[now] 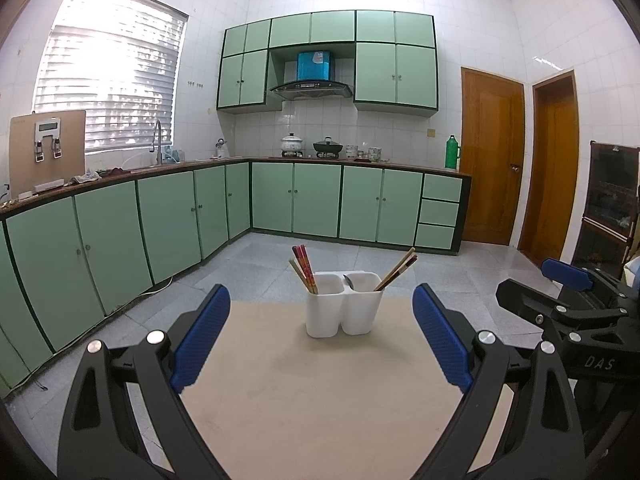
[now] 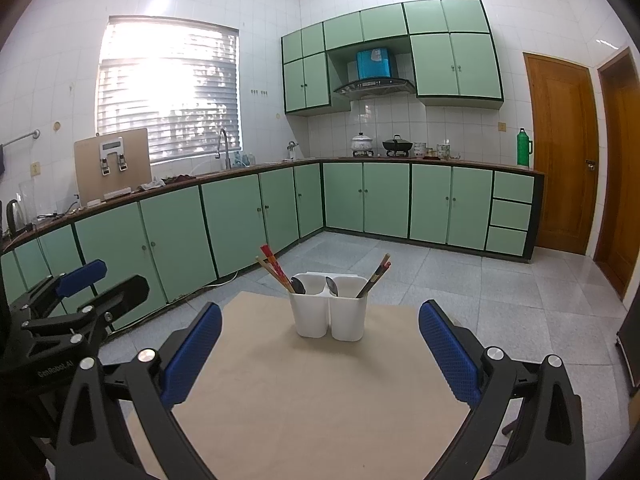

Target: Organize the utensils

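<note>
The left tool [image 1: 322, 336] and the right tool [image 2: 320, 354] both stand wide open and hold nothing. The white utensil holder [image 1: 343, 307] stands on the beige worktop [image 1: 320, 392], ahead of both tools and apart from them, with chopsticks [image 1: 305, 268] in both its compartments.

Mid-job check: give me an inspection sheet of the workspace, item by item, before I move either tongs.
Surface: beige table, bare around the holder.
Job's things: white two-compartment holder upright; chopsticks in its left compartment, chopsticks in its right; a spoon in each.
Clutter: nothing seen on the table.
Grippers: left tongs and right tongs open, empty, short of the holder.
Cables: a white cord on the floor by the cabinets.
Surroundings: green cabinets, tiled floor, two wooden doors.
</note>
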Motion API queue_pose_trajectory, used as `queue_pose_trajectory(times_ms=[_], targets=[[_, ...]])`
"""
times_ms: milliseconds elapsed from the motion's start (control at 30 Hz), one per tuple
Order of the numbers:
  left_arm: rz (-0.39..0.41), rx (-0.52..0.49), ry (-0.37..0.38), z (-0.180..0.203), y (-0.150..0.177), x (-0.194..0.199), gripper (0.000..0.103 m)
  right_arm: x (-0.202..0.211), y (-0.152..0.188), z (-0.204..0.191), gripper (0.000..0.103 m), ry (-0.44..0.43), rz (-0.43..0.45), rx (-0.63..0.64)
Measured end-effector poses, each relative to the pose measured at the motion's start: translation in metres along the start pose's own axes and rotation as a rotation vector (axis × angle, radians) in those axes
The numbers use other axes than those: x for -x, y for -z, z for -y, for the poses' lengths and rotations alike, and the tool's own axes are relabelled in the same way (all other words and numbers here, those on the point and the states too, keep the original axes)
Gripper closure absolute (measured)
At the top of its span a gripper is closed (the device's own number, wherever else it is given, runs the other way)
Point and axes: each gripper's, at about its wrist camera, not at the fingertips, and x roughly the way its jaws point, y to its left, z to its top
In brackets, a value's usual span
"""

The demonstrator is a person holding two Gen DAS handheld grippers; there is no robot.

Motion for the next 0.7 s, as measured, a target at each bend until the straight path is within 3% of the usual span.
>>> queue_pose_trajectory(times_ms=[700], targets=[[-0.005, -0.003, -0.017, 0.0014, -0.0005, -0.0024, 0.013, -0.0025, -0.0019, 0.0025, 0.006, 0.0, -0.007, 0.003]])
